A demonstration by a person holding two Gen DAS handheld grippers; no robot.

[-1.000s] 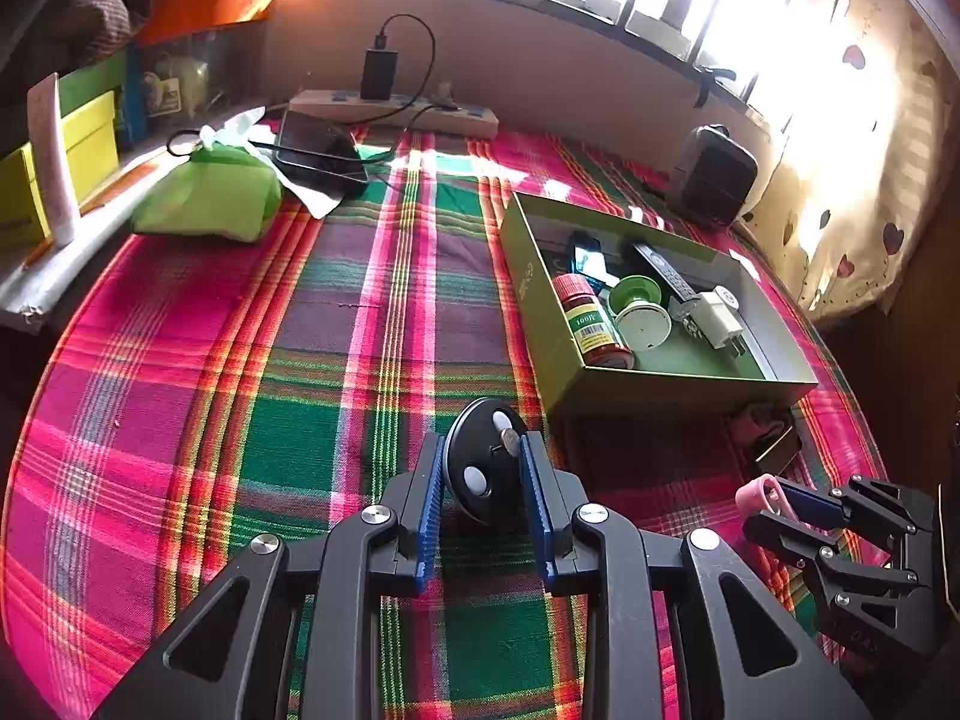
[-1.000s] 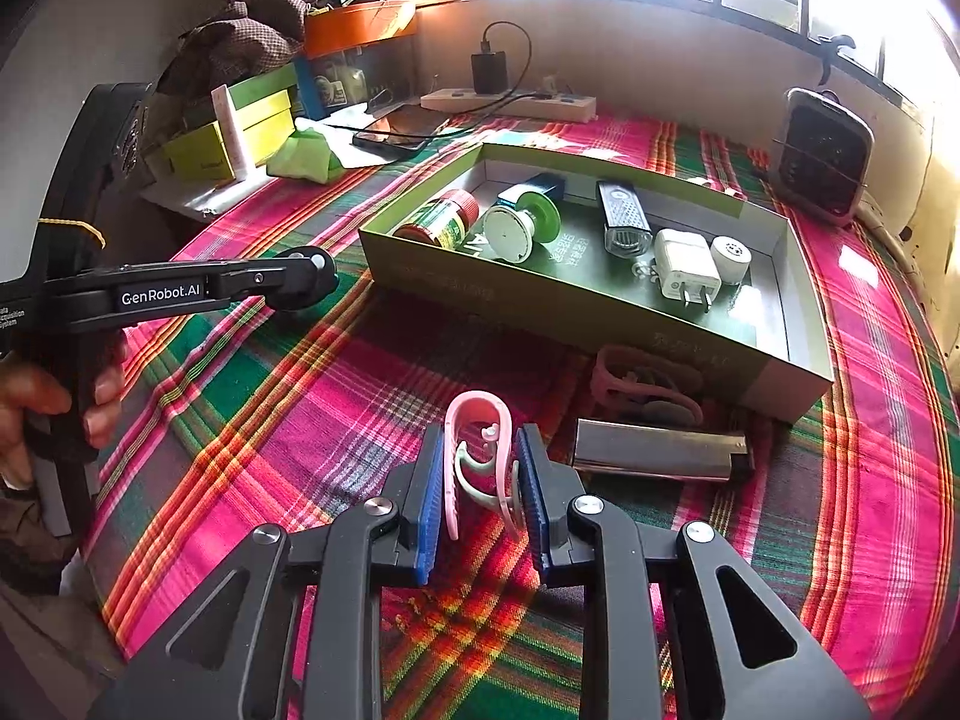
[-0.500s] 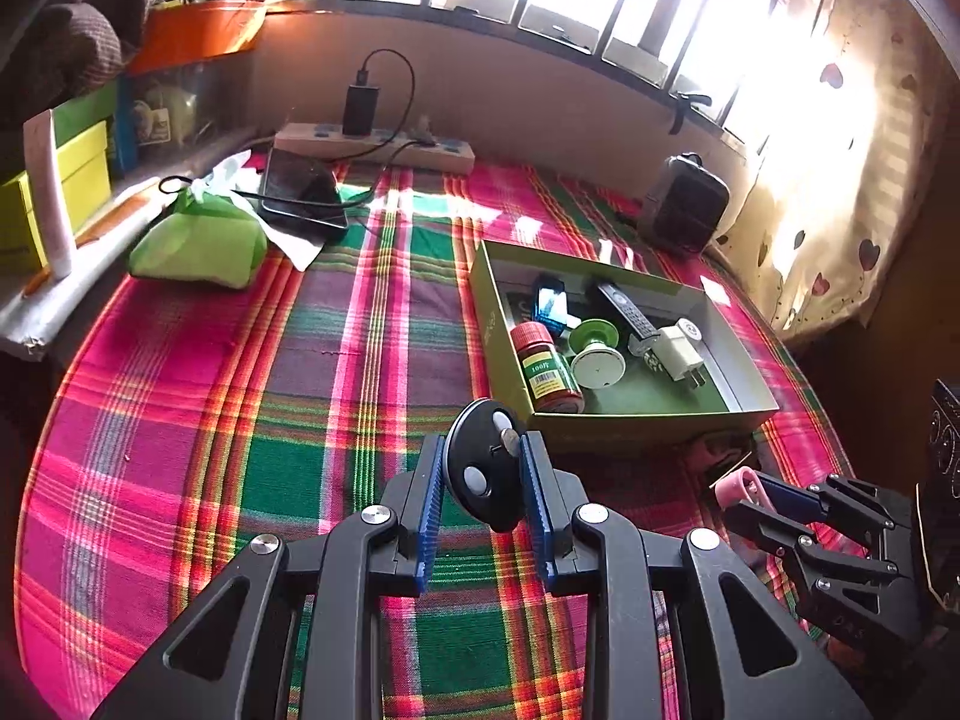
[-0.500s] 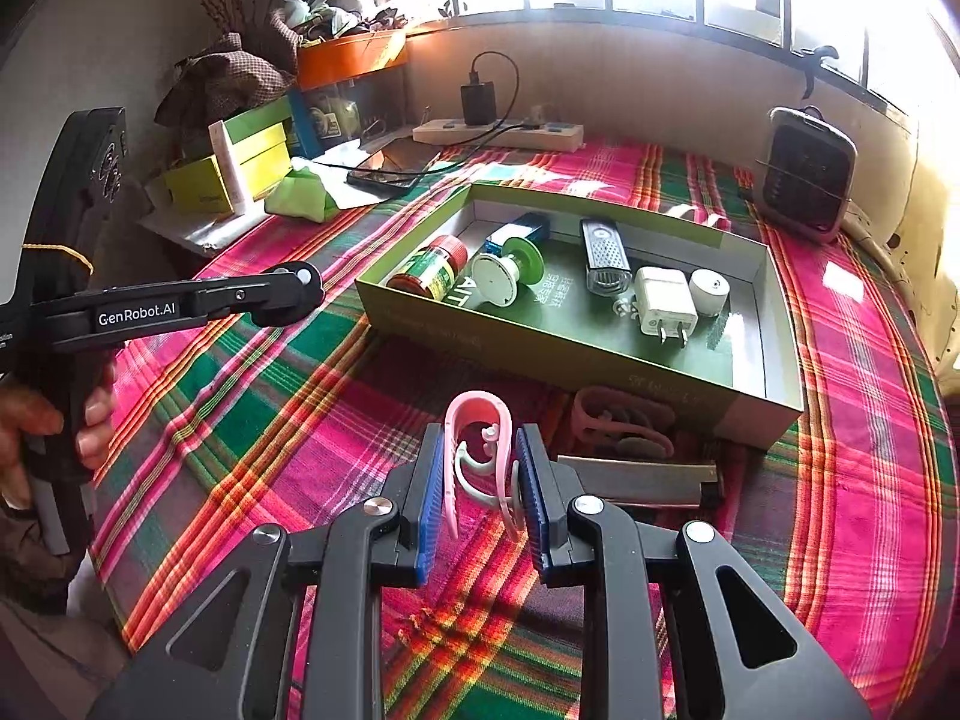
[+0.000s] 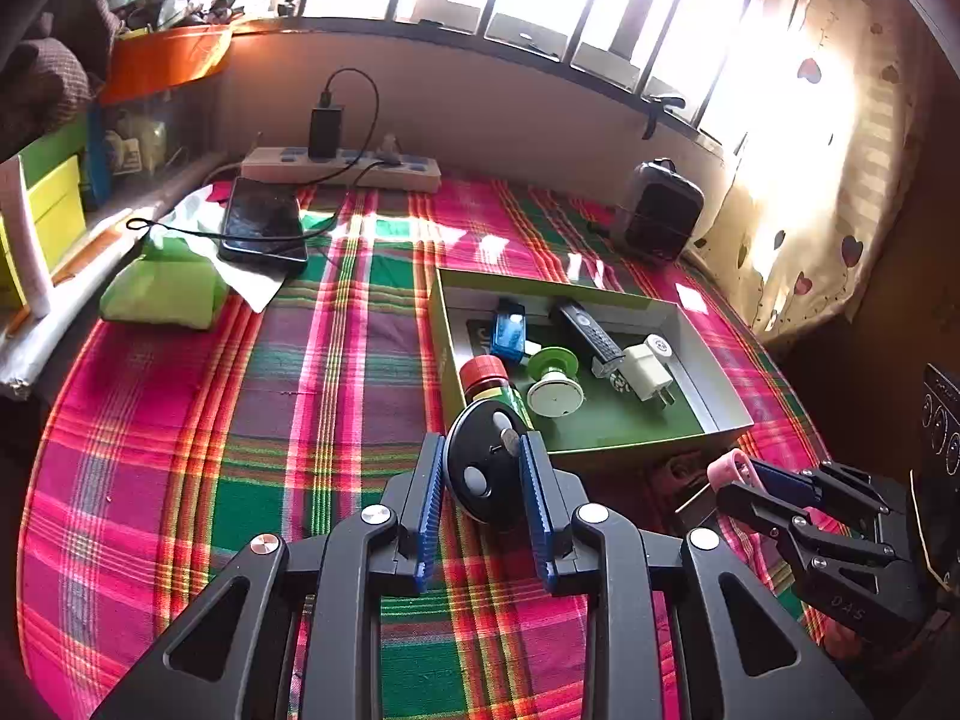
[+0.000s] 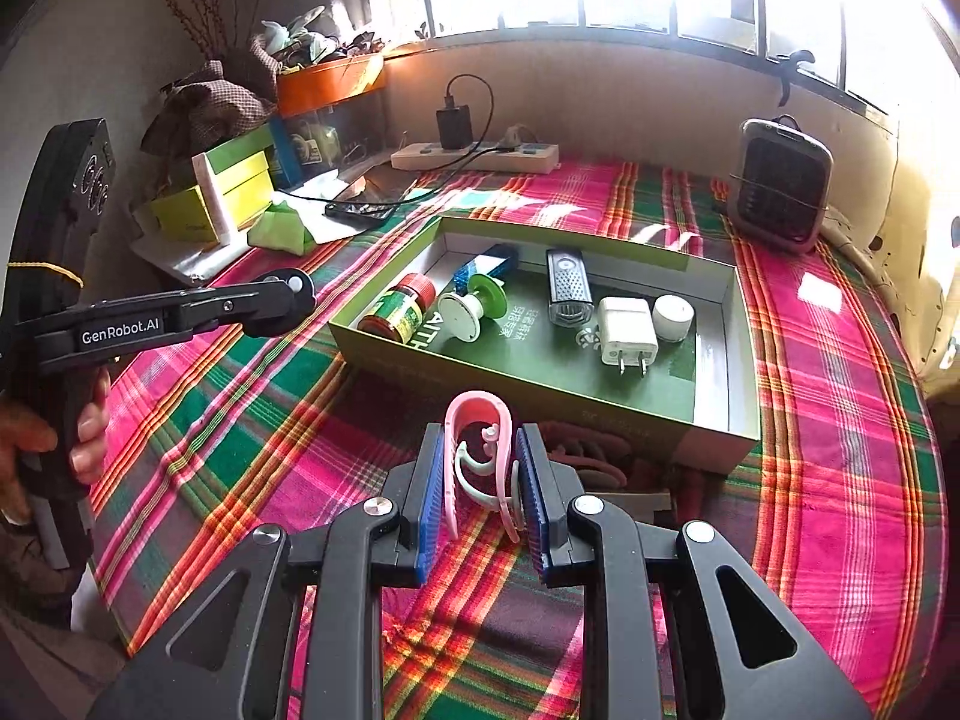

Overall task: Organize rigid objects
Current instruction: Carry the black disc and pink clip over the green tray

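My left gripper [image 5: 483, 474] is shut on a black round disc [image 5: 486, 483] and holds it above the plaid cloth, just left of the green box [image 5: 441, 360]. It also shows in the right wrist view [image 6: 288, 294]. My right gripper [image 6: 480, 468] is shut on a pink clip [image 6: 477, 456] with a pale inner hook, above the cloth in front of the box [image 6: 600, 405]. It also shows in the left wrist view [image 5: 729, 474]. The box holds a red-capped jar [image 6: 402, 309], a green-and-white spool [image 6: 471, 309], a blue item, a remote, a white plug and a small white cylinder.
A dark pink clip [image 6: 591, 456] and a flat metallic bar [image 6: 630, 498] lie on the cloth in front of the box. A small heater [image 6: 780, 183] stands at the back right. A phone [image 5: 261, 228], power strip [image 5: 342, 168] and green pouch [image 5: 162, 294] lie at the back left.
Both grippers have risen and drawn back from the cloth with their objects still held. The box looks farther off in both views.
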